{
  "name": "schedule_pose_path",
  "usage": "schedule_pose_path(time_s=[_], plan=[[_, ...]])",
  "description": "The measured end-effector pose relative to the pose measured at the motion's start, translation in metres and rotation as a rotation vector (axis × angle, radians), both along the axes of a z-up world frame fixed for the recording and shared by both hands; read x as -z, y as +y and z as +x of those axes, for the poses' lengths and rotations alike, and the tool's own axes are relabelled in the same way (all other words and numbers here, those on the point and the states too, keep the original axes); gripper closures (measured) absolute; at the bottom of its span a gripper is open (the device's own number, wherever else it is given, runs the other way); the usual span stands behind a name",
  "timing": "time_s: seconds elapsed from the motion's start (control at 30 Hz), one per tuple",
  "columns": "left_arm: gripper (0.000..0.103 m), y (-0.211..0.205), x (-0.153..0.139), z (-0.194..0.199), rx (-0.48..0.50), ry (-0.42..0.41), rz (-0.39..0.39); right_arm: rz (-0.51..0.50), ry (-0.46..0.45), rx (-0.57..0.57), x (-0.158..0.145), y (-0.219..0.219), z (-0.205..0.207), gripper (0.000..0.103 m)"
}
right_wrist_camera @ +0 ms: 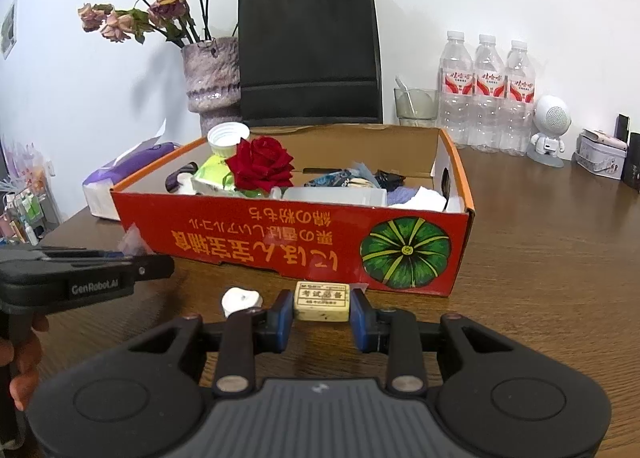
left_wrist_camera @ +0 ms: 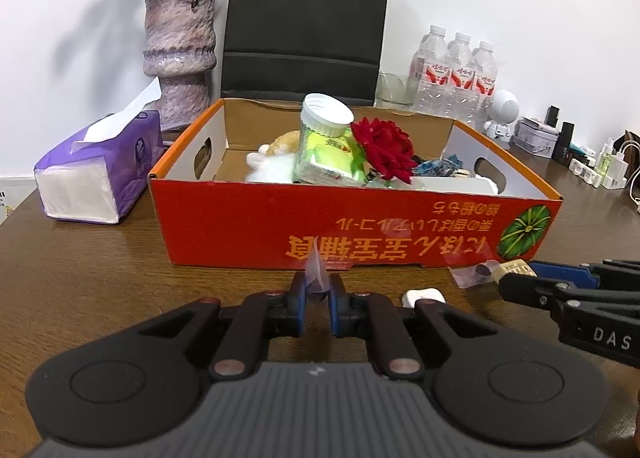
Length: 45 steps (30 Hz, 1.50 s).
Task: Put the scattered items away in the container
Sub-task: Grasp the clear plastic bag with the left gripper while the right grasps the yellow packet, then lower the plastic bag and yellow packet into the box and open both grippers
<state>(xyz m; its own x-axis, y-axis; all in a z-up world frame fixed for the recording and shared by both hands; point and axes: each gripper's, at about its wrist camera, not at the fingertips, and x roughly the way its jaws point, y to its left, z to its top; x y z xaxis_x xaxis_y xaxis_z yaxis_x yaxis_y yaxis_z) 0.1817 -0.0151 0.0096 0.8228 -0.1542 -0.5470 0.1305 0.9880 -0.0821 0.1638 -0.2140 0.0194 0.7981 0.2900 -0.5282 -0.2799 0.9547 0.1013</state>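
An orange-red cardboard box [left_wrist_camera: 360, 230] [right_wrist_camera: 280, 242] stands on the brown table and holds a red rose [left_wrist_camera: 386, 147] [right_wrist_camera: 264, 167], a white-capped jar [left_wrist_camera: 324, 137], a plush toy and wrappers. In front of the box, my left gripper [left_wrist_camera: 318, 290] is shut on a thin clear plastic wrapper [left_wrist_camera: 316, 270] that sticks up between its pads. My right gripper [right_wrist_camera: 322, 304] is shut on a cream eraser [right_wrist_camera: 322, 302] [left_wrist_camera: 514, 269] just off the box's front wall. A small white lump [right_wrist_camera: 240, 300] [left_wrist_camera: 424, 295] lies on the table between the two grippers.
A purple tissue pack [left_wrist_camera: 100, 173] lies left of the box. Behind it stand a purple vase [left_wrist_camera: 180, 53] with dried roses, a black paper bag [left_wrist_camera: 308, 25], water bottles [left_wrist_camera: 460, 69], a glass [right_wrist_camera: 414, 103], a white robot figure [right_wrist_camera: 550, 129] and small items.
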Motion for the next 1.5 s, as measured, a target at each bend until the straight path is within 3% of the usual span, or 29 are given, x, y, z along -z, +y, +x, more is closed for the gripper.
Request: schedule_pose_path(time_s=[0.33, 0.5, 0.67, 0.93, 1.27, 1.33, 1.37, 1.4, 1.43, 1.5], plan=[[0.091, -0.012, -0.045, 0.000, 0.020, -0.108, -0.030, 0.037, -0.097, -0.024, -0.037, -0.004, -0.002, 0.074], [0.091, -0.018, -0.073, 0.025, 0.004, -0.168, -0.040, 0.028, -0.165, -0.004, -0.069, -0.008, 0.023, 0.074], [0.091, -0.014, -0.078, 0.061, -0.046, -0.171, -0.083, 0.054, -0.196, 0.046, -0.086, -0.009, 0.063, 0.074], [0.091, -0.001, -0.057, 0.110, -0.096, -0.104, -0.098, 0.071, -0.140, 0.079, -0.068, -0.007, 0.118, 0.074], [0.090, 0.002, -0.049, 0.117, -0.105, -0.087, -0.078, 0.042, -0.103, 0.087, -0.051, -0.007, 0.125, 0.074], [0.063, -0.001, -0.049, 0.117, -0.105, -0.075, -0.064, 0.037, -0.103, 0.083, -0.052, -0.006, 0.125, 0.073], [0.017, -0.002, -0.049, 0.117, -0.112, -0.070, -0.052, 0.036, -0.100, 0.075, -0.052, -0.006, 0.125, 0.063], [0.001, -0.004, -0.050, 0.116, -0.128, -0.077, -0.034, 0.037, -0.094, 0.068, -0.053, -0.007, 0.125, 0.047], [0.000, -0.007, -0.051, 0.113, -0.139, -0.095, -0.012, 0.037, -0.084, 0.064, -0.054, -0.007, 0.125, 0.003], [0.000, -0.011, -0.055, 0.110, -0.132, -0.114, 0.011, 0.023, -0.083, 0.070, -0.056, -0.006, 0.127, 0.000]])
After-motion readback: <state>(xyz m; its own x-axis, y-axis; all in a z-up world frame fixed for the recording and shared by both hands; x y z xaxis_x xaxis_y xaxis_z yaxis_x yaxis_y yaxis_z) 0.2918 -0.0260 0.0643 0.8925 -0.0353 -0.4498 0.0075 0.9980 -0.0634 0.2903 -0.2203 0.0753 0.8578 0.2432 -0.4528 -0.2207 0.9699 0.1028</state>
